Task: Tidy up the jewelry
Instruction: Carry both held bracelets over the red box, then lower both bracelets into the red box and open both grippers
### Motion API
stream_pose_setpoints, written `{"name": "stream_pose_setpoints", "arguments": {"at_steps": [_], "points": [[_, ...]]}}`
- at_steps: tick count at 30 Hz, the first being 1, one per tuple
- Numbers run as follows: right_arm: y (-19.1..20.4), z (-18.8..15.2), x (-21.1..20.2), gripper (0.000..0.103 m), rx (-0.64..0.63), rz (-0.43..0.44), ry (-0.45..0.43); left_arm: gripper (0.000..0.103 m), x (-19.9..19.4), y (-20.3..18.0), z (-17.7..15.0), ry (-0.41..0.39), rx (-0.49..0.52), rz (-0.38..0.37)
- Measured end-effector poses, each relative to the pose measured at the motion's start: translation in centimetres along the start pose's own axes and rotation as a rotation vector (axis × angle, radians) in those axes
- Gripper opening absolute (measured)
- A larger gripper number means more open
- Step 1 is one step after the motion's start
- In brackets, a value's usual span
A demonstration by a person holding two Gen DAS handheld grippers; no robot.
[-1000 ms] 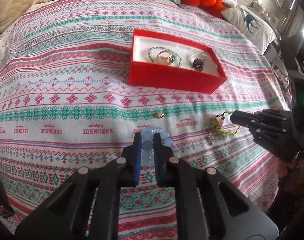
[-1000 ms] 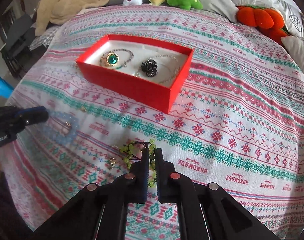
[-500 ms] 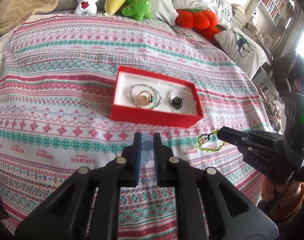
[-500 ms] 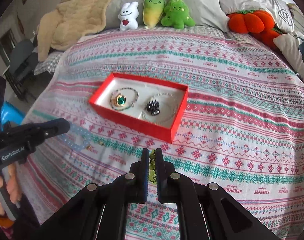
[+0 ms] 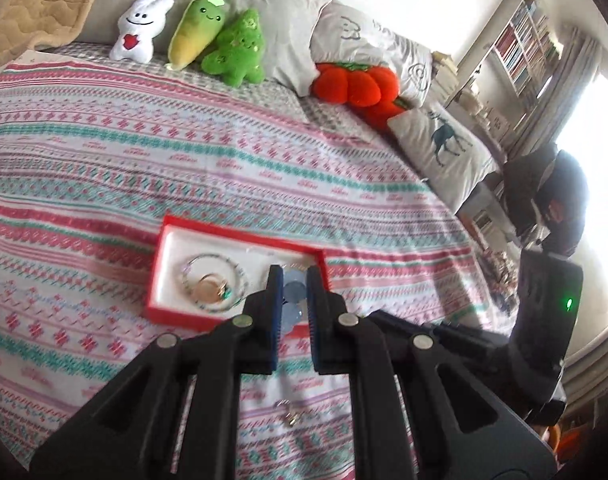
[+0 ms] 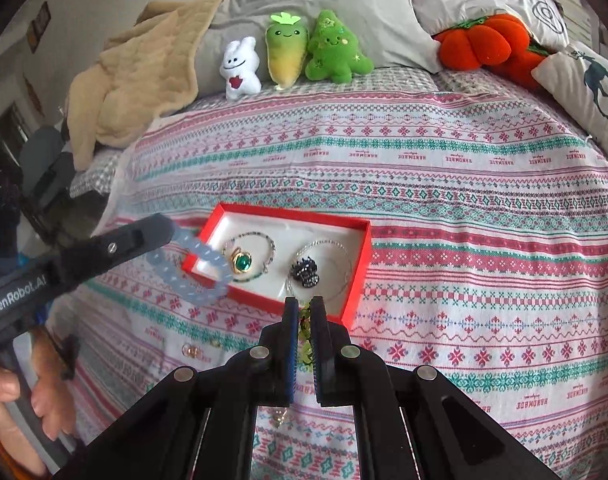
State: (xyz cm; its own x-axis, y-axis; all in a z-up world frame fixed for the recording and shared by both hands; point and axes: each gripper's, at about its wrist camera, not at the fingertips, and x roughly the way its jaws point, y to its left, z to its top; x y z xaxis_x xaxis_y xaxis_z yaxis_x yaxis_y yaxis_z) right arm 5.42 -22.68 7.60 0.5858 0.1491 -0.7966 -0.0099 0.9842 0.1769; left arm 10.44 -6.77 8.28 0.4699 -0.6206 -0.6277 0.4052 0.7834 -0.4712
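Observation:
My left gripper [image 5: 292, 280] is shut on a pale blue bead bracelet [image 5: 294, 294], held in the air at the near edge of the red jewelry box [image 5: 240, 236]. In the right wrist view the left gripper [image 6: 166, 226] comes in from the left, and the blue bracelet [image 6: 196, 270] hangs over the box's left corner. My right gripper [image 6: 304, 304] is shut on a green beaded bracelet [image 6: 305, 338] just in front of the red box [image 6: 296, 214]. Inside lie a gold ring with a green stone [image 6: 242, 262], a black ornament [image 6: 304, 272] and thin chains.
Small gold pieces [image 6: 192, 350] and a pendant [image 6: 280, 416] lie on the patterned bedspread [image 6: 463, 280] near me. Plush toys [image 6: 288, 52], grey pillows, an orange pumpkin cushion [image 6: 479, 42] and a beige blanket [image 6: 144, 80] line the far edge. A person's hand [image 6: 8, 400] holds the left gripper.
Both grippers rose off the bedspread with their bracelets and came up to the red box. The blue bracelet now hangs over the box's corner, and the green one is at its near wall.

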Motion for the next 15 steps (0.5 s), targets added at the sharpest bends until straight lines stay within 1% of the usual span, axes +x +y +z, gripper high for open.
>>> {"name": "stream_pose_setpoints", "arguments": {"at_steps": [3,5,9,11,15], "points": [[-0.2,0.3,-0.1,0.006,0.009,0.005,-0.014,0.013,1.0,0.4,0.4,-0.014,-0.028,-0.029],[-0.4,0.3,0.0,0.006,0.009,0.001,-0.018,0.013,2.1,1.2,0.6,-0.004,-0.042,-0.016],[-0.4,0.3,0.3,0.006,0.006,-0.002,-0.015,0.013,4.4,3.9,0.2,0.029,-0.075,0.077],[-0.4,0.3,0.4,0.006,0.001,-0.003,-0.015,0.013,4.7,5.0,0.1,0.033,-0.09,0.109],[0.3,1.0,0.5,0.006,-0.029,-0.004,-0.039,0.013,5.2,6.0,0.0,0.046,-0.072,0.19]]}}
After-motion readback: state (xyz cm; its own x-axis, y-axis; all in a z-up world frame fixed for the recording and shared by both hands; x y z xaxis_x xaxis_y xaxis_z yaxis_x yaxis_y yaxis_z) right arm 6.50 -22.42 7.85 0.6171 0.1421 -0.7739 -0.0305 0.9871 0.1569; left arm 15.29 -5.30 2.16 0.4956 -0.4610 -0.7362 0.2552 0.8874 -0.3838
